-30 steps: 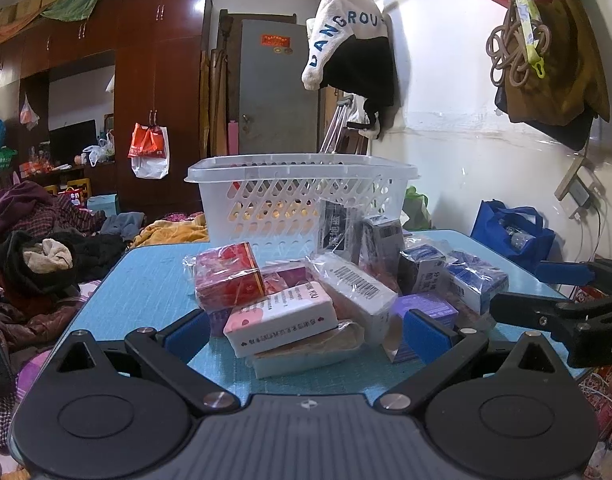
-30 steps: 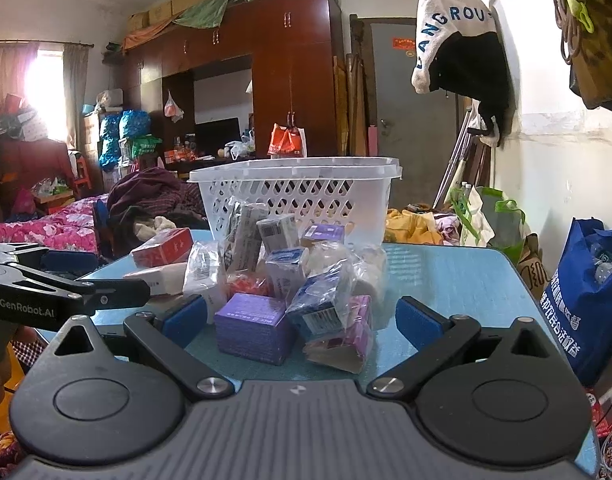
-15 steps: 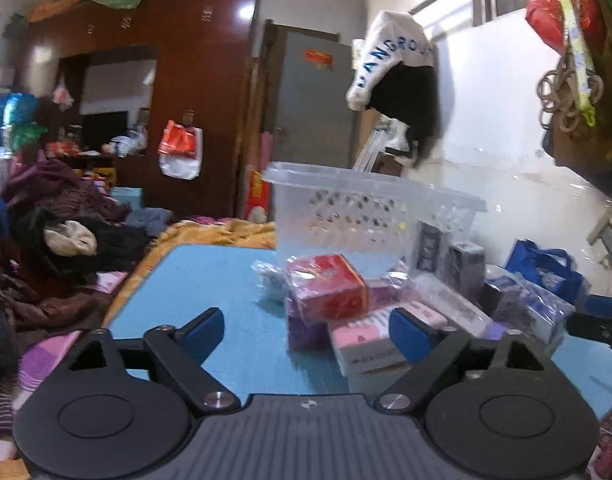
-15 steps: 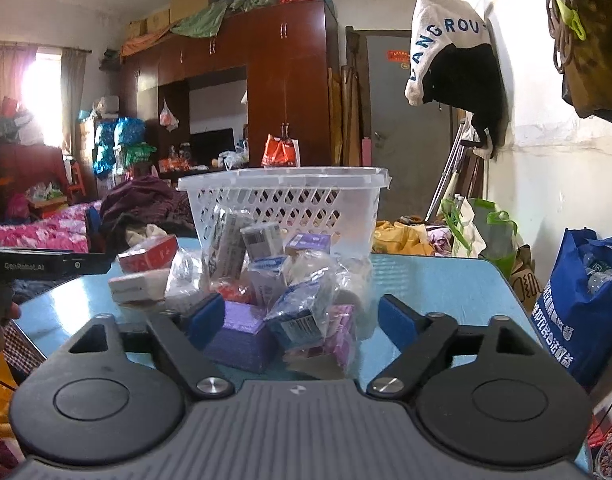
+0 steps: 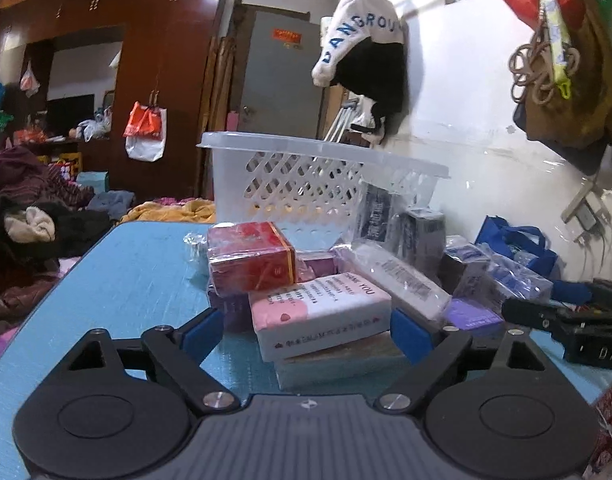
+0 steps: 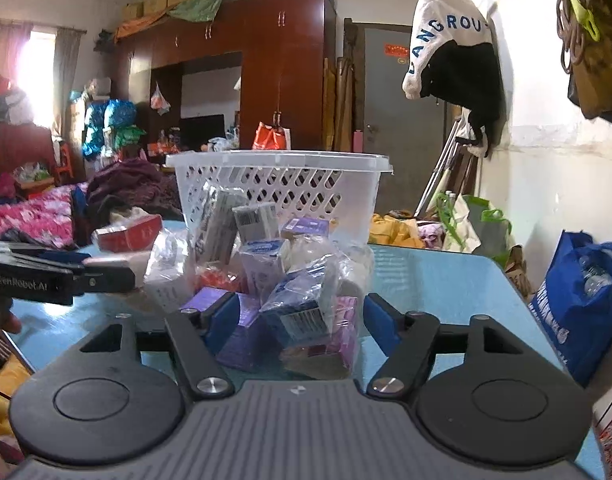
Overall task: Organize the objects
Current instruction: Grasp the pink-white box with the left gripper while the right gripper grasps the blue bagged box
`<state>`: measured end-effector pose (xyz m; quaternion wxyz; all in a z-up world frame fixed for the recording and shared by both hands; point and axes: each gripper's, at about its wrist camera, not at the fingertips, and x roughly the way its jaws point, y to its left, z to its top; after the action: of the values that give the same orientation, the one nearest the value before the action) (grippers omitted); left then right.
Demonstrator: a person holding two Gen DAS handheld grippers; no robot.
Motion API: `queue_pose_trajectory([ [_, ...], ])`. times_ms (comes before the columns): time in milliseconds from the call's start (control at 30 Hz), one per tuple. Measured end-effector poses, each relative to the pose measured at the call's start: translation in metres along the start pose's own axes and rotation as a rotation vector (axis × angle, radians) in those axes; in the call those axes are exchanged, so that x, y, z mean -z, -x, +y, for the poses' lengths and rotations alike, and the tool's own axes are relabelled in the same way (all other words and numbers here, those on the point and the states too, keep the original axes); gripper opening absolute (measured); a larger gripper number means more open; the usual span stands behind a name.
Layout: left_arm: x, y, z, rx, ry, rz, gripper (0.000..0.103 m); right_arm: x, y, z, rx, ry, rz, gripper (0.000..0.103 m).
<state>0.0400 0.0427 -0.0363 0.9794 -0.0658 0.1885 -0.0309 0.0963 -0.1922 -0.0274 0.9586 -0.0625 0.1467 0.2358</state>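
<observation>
The left gripper (image 5: pixel 302 330) is opening around the pink box (image 5: pixel 320 308) before the basket (image 5: pixel 306 184), untouching; the right gripper (image 6: pixel 302 320) is closing around the blue carton (image 6: pixel 296 304), pads apart.

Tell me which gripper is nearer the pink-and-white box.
Left. The left gripper has the pink-and-white box between its open jaws, untouched by the pads. The right gripper, jaws just closing around wrapped purple boxes, sits on the pile's far side.
</observation>
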Motion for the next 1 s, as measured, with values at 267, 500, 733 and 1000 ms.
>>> queue_pose_trajectory([
  [267,0.001,-0.006,-0.005,-0.043,0.004,0.008,0.093,0.001,0.0,0.0,0.013,-0.009,0.002,0.058],
  [500,-0.001,-0.011,-0.003,-0.031,0.036,0.005,0.091,0.0,0.0,0.003,0.011,0.0,0.003,0.053],
  [733,0.002,-0.008,-0.002,-0.015,0.047,-0.025,0.084,0.0,0.003,0.001,0.008,-0.005,0.0,0.044],
  [1000,0.001,0.011,-0.004,0.059,0.032,-0.124,0.083,-0.006,0.019,-0.002,0.025,-0.002,-0.048,0.043],
])
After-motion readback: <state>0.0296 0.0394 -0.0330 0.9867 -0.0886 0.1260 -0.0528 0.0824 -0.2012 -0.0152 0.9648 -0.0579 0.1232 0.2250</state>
